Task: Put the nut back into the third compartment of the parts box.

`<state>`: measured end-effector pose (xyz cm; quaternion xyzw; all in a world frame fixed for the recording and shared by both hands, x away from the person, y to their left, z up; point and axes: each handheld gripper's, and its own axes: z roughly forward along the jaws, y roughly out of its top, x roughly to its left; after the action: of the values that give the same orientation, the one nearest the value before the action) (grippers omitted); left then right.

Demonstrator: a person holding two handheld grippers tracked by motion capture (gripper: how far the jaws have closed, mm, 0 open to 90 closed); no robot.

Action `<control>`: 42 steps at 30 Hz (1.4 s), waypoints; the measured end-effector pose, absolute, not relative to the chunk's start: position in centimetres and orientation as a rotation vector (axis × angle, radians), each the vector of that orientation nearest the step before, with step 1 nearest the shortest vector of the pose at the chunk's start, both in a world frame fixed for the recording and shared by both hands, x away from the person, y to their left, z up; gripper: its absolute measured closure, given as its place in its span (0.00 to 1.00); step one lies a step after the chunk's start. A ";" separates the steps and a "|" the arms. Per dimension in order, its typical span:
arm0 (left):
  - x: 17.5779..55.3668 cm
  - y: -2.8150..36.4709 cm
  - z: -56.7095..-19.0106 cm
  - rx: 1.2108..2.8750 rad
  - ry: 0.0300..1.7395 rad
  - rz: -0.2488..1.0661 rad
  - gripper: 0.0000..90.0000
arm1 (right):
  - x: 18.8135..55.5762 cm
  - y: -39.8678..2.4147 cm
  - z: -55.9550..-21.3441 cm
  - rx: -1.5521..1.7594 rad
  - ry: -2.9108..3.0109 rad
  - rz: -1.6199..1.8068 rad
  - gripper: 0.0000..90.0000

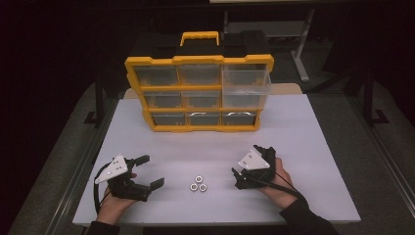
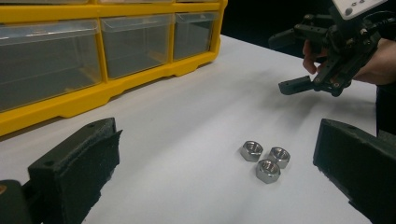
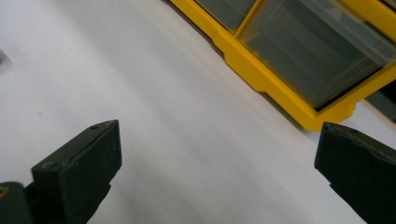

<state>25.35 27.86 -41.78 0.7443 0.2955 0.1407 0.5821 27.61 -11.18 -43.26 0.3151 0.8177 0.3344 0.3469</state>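
High view puts the left tool low on the white worktop, jaws spread wide and turned toward three nuts that lie touching in a cluster between both hands, likely so it can close on one. Right of them, the right tool also gapes, holding nothing, while the yellow drawer box stands upright at the far edge, one top drawer pulled out, probably to receive them.

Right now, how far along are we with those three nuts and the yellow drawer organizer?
Done: top-right drawer of the organizer stands pulled out. In hand: nothing; left gripper and right gripper are open and empty. Left: all three nuts lie on the table between them, untouched.
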 end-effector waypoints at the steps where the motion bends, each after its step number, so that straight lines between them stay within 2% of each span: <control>1: 25.3 27.8 -41.8 1.737 0.691 0.327 0.00 | 27.7 -11.3 -43.2 0.824 2.132 0.879 0.00; 22: 25.4 27.5 -41.9 1.748 0.688 0.317 0.00 | 29.4 -13.8 -42.6 1.017 2.227 1.197 0.00; 42: 25.3 27.5 -41.9 1.750 0.694 0.314 0.00 | 29.2 -15.0 -42.0 1.012 2.260 1.263 0.00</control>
<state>25.32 27.49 -41.87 0.7481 0.2965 0.1341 0.5783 29.25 -15.02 -41.98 0.3582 0.7999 0.4468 0.1798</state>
